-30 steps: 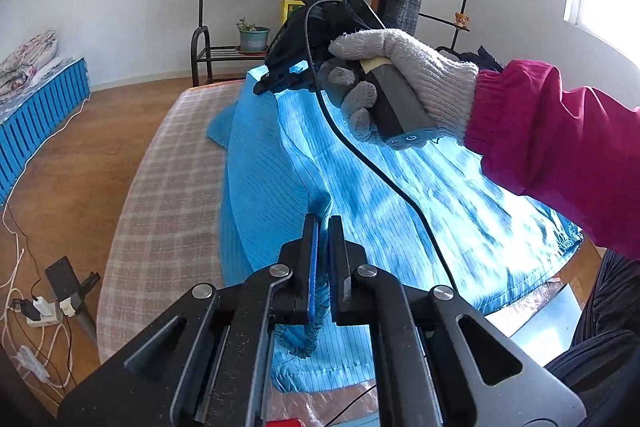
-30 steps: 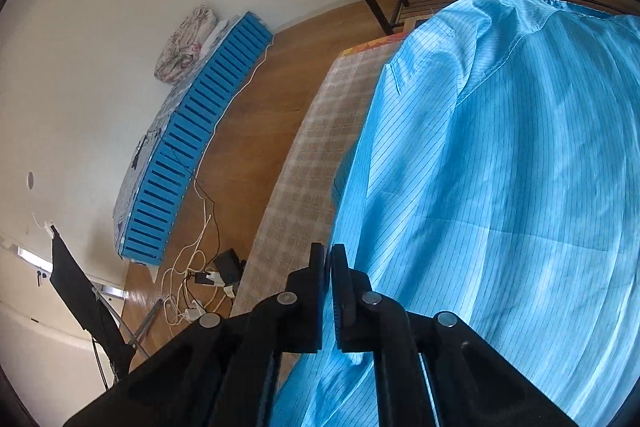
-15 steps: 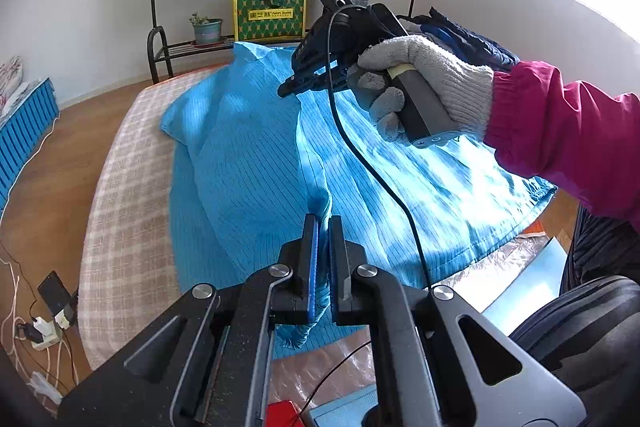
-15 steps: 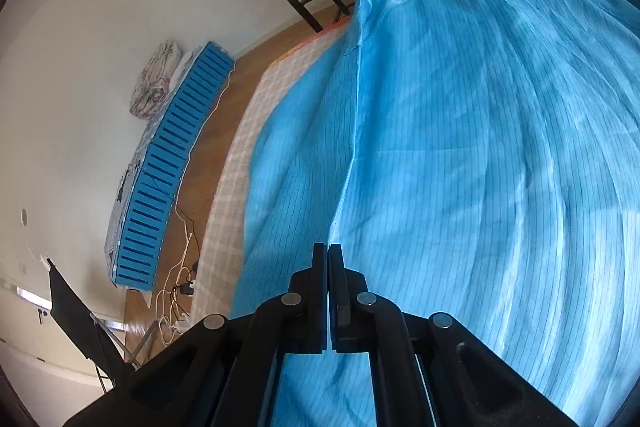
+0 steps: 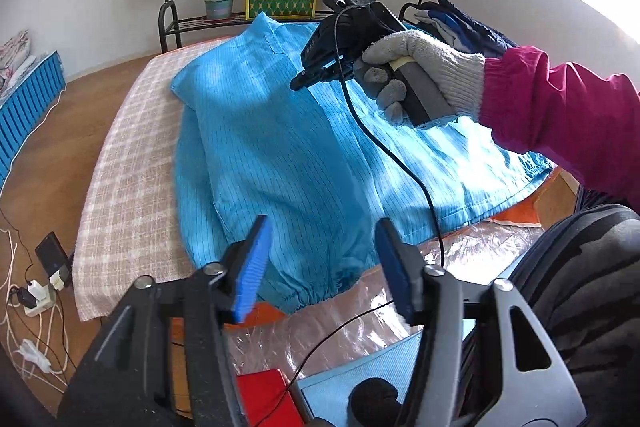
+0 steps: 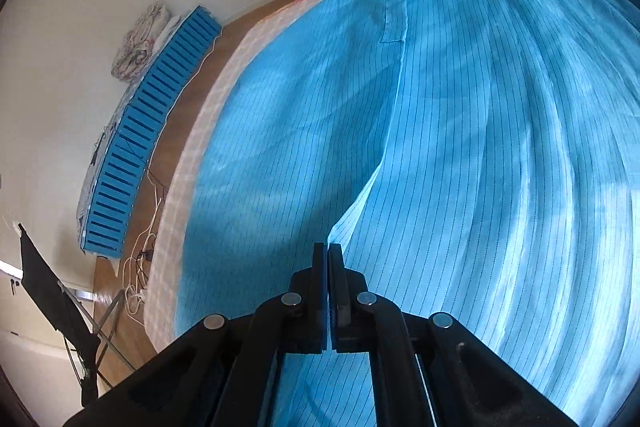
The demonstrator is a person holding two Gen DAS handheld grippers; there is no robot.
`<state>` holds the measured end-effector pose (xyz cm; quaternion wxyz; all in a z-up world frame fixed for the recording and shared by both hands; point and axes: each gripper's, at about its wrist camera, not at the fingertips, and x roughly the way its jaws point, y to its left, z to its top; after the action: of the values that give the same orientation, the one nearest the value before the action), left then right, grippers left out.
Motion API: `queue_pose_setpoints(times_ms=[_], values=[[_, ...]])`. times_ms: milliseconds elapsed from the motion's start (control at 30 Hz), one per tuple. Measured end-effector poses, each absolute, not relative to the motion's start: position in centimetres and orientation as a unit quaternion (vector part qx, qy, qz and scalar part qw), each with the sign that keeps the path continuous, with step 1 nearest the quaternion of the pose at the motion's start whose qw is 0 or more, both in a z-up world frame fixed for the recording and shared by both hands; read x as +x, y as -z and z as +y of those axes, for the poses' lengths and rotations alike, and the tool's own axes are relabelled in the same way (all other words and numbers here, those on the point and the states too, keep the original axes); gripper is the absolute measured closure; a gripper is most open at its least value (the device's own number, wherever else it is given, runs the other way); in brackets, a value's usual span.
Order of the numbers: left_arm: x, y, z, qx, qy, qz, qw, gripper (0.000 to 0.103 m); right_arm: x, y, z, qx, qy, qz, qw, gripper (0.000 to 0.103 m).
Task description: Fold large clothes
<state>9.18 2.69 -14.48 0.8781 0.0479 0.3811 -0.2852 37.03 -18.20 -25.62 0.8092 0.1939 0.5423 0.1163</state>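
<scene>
A blue pinstriped garment point(image 5: 288, 155) lies spread across my checked padded table point(image 5: 132, 167). My left gripper point(image 5: 320, 251) hangs above its gathered cuff, jaws opening with nothing pinched between them. My right gripper point(image 6: 329, 259), in my gloved hand point(image 5: 424, 67), is clamped on a fold of the cloth.

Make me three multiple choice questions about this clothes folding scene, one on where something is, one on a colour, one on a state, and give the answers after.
1. Where does the blue garment lie?
A. on the checked pad
B. on the wooden floor
C. on the rack

2. What colour is the sleeve of the gloved hand?
A. green
B. magenta
C. white

3. How does the right gripper stand?
A. wide open
B. shut
C. out of view

Answers: 1 A, the pad shows around the garment's edge. 2 B, magenta cuff beside the grey glove. 3 B, its fingers meet with no gap.
</scene>
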Motion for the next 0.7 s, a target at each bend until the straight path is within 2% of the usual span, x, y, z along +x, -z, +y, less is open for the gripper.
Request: queue_pose_setpoints(times_ms=[167,233,300,400,533,567,633,700], values=[[10.0,16.0,7.4,-0.058,0.251,0.418,0.871,0.038,36.1,26.1,-19.9,0.169,-0.086,0.551,0.813,0.103],[11.4,17.5,8.8,-0.109,0.241,0.441,0.857,0.053,35.6,26.2,-20.7,0.160,-0.075,0.555,0.813,0.102],[12.7,19.0,9.5,-0.150,0.243,0.462,0.839,0.056,35.1,26.0,-21.1,0.163,-0.077,0.556,0.811,0.098],[14.3,20.5,8.9,-0.172,0.246,0.479,0.825,0.056,34.4,26.0,-21.6,0.191,-0.094,0.563,0.799,0.068],[15.8,21.7,7.6,-0.160,0.231,0.493,0.823,0.056,33.5,25.7,-20.6,0.186,-0.116,0.560,0.799,0.069],[16.0,22.1,7.4,-0.161,0.228,0.498,0.821,0.058,33.5,25.7,-20.3,0.178,-0.119,0.563,0.798,0.072],[16.4,22.8,6.8,-0.154,0.220,0.513,0.815,0.101,33.5,25.9,-19.6,0.165,-0.123,0.566,0.798,0.084],[16.6,23.0,6.3,-0.158,0.224,0.517,0.811,0.102,33.5,26.1,-19.1,0.155,-0.125,0.567,0.799,0.094]])
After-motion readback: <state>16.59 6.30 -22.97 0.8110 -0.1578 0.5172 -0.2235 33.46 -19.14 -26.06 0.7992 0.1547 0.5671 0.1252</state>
